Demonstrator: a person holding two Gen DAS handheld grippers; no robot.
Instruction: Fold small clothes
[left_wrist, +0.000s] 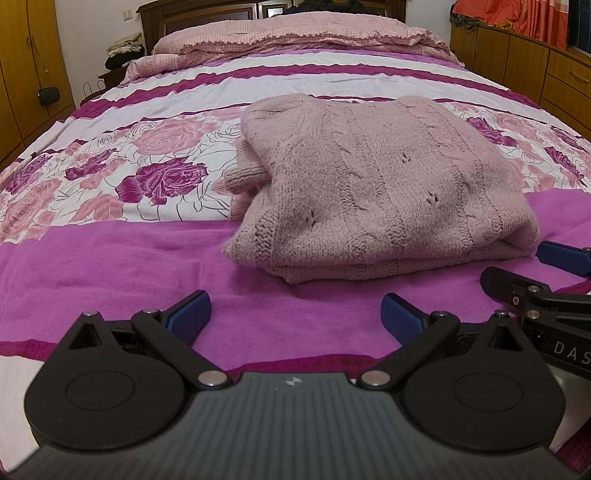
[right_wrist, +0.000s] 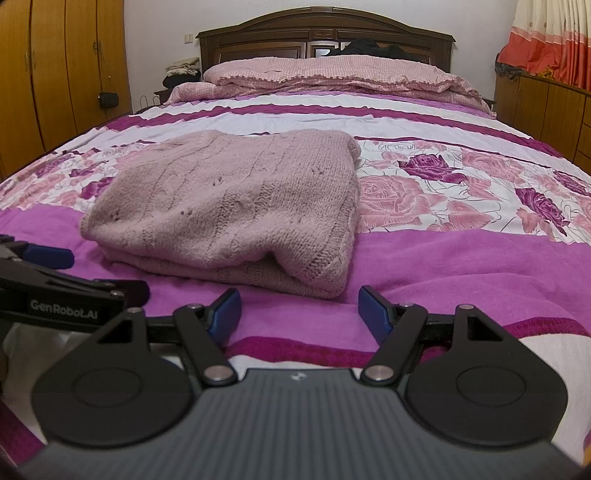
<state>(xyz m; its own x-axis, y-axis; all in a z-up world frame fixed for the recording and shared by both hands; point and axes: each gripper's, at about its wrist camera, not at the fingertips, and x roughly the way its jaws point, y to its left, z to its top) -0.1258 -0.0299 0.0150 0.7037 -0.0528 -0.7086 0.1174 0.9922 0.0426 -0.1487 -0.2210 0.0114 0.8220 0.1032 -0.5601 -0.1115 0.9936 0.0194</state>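
Two hand-held grippers sit before us, side by side over the near end of the bed. We see the left hand-held gripper with its blue pads spread wide and nothing between them, only the magenta band of the bedspread below. The right hand-held gripper is likewise released, its jaws apart and empty. Each one shows at the edge of the other's view: the right one's blue tip at the far right of the left wrist view, the left one's at the far left of the right wrist view.

Just ahead of both hand-held grippers lies the pink knitted sweater, folded into a thick, roughly square bundle with its layers stacked at the near edge. From the left hand-held gripper it sits ahead and a little to the right; from the right one, ahead and a little to the left. Neither touches it. A ribbed cuff pokes out of the bundle's left side.

Beyond the sweater we see the rose-patterned bedspread, a folded pink checked quilt and the dark wooden headboard. Wooden wardrobes stand to the left.
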